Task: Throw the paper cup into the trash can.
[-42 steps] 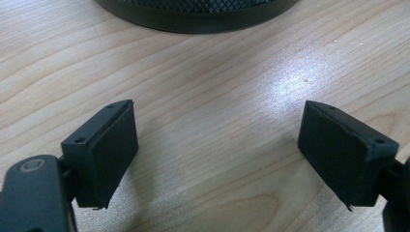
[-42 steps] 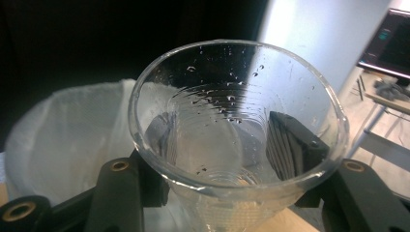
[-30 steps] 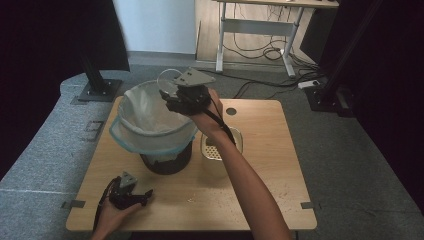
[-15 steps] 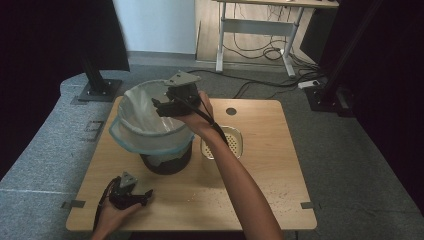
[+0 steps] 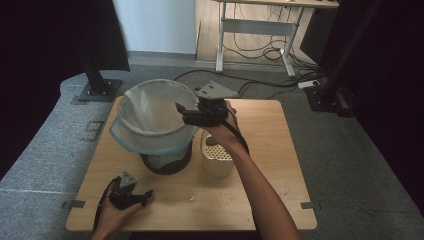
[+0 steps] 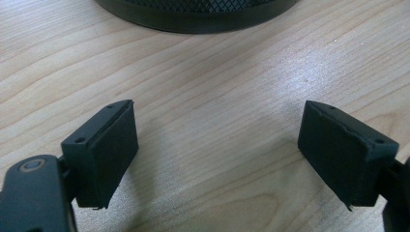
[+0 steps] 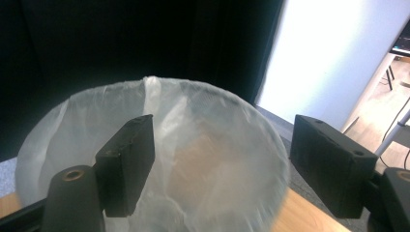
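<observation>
A black mesh bin [image 5: 165, 162] stands left of centre on the wooden table [image 5: 260, 195]. A translucent white bag [image 5: 150, 112] with a bluish edge lines it and folds out over the rim. My right gripper [image 5: 184, 114] hovers at the bag's right rim, pointing left, jaws open and empty. In the right gripper view the bag [image 7: 203, 159] spreads just beyond the open right gripper [image 7: 222, 130]. My left gripper [image 5: 145, 194] rests low at the table's front left, in front of the bin. It [image 6: 217, 116] is open over bare wood, with the bin's base [image 6: 193, 14] ahead.
A cream perforated container [image 5: 217, 157] stands just right of the bin, under my right forearm. Black stand bases sit on the floor at the back left [image 5: 97, 90] and back right [image 5: 330, 97]. A desk frame with cables [image 5: 255, 50] lies beyond the table.
My right gripper has drawn back to the right and lower, off the bag's upper rim. The bag now sits rounder on the bin. The left gripper has stayed put.
</observation>
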`<state>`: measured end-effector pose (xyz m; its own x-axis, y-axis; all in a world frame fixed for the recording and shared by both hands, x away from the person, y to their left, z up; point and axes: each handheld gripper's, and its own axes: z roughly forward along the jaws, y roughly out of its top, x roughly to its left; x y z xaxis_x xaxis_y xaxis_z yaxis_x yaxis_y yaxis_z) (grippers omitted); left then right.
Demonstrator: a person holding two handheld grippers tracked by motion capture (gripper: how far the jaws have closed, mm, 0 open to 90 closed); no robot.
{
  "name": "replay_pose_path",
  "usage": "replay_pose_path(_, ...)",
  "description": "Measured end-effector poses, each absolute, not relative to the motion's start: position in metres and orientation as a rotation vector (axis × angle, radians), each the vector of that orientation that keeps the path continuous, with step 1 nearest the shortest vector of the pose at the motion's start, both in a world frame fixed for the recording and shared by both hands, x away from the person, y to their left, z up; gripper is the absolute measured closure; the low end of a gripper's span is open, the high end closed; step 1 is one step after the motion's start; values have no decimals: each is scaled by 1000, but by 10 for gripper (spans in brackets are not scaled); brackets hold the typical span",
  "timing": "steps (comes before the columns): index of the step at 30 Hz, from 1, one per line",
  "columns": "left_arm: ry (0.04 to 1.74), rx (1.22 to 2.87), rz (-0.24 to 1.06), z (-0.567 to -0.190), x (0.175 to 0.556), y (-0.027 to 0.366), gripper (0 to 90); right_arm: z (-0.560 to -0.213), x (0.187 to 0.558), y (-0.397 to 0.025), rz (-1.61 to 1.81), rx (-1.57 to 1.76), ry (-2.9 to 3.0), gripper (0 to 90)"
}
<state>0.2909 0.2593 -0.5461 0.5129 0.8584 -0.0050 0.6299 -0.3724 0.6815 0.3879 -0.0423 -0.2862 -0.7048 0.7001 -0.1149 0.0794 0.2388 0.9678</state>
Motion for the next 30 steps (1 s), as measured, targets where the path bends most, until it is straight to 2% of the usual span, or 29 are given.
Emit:
replay_pose_path(13,1214,2124,474,-546,291,259,136,-338,353,-131,1489,819,1910,256)
replay_pose_path(30,1219,2122,476,-546,291,259,137,-456,312,-204,1436,1048,1910,268)
